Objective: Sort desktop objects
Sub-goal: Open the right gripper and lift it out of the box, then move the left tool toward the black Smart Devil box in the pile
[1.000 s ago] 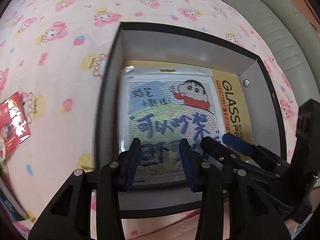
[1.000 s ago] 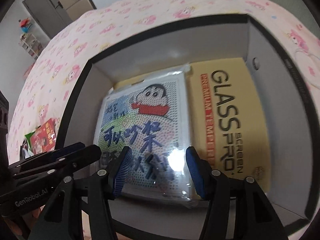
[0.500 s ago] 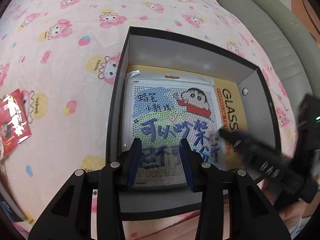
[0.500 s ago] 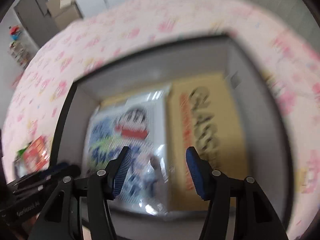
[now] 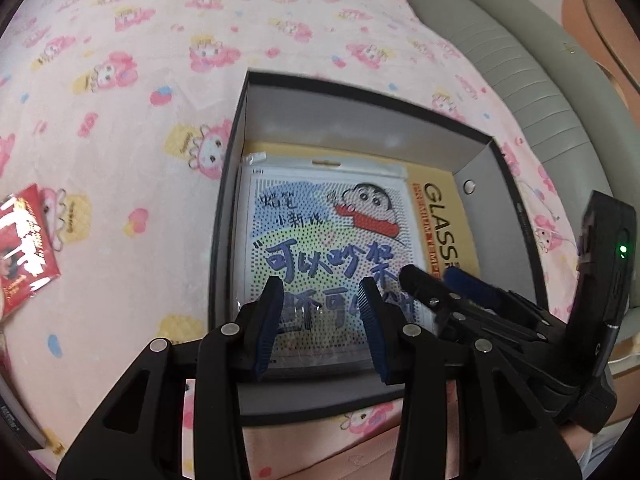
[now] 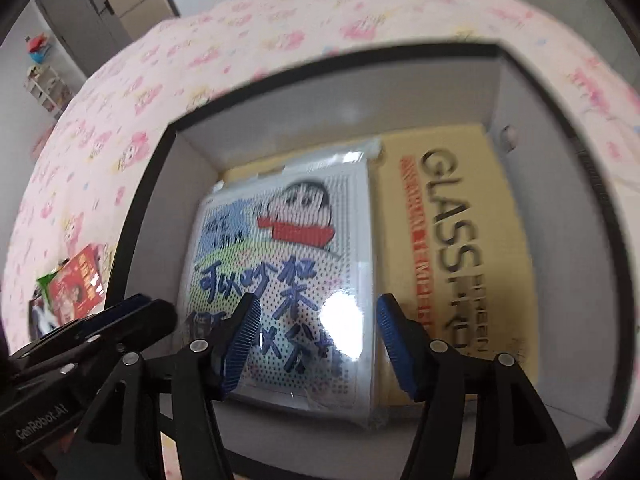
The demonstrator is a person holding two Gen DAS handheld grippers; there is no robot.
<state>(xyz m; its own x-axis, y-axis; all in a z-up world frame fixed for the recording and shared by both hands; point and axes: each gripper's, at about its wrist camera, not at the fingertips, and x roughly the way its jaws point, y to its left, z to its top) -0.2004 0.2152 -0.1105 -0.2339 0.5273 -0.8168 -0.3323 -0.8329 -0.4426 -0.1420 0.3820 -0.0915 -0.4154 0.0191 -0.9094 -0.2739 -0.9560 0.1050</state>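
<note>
A dark-rimmed box with grey inner walls sits on the pink cloth. Flat on its floor lies a yellow "GLASS" pack. A plastic-wrapped cartoon packet with blue writing rests on top of it, towards the left. My left gripper hovers open over the packet's near edge, holding nothing. My right gripper hangs just to its right, above the packet's right side. Its jaws are opening and nothing is between them.
A red snack packet lies on the cloth left of the box. A grey-green padded edge borders the cloth on the right. Cardboard boxes and a grey cabinet stand far back.
Both grippers have drawn back from the box floor, so more of the box shows in the left wrist view. The right jaws stand wider. The cartoon packet stays where it lay.
</note>
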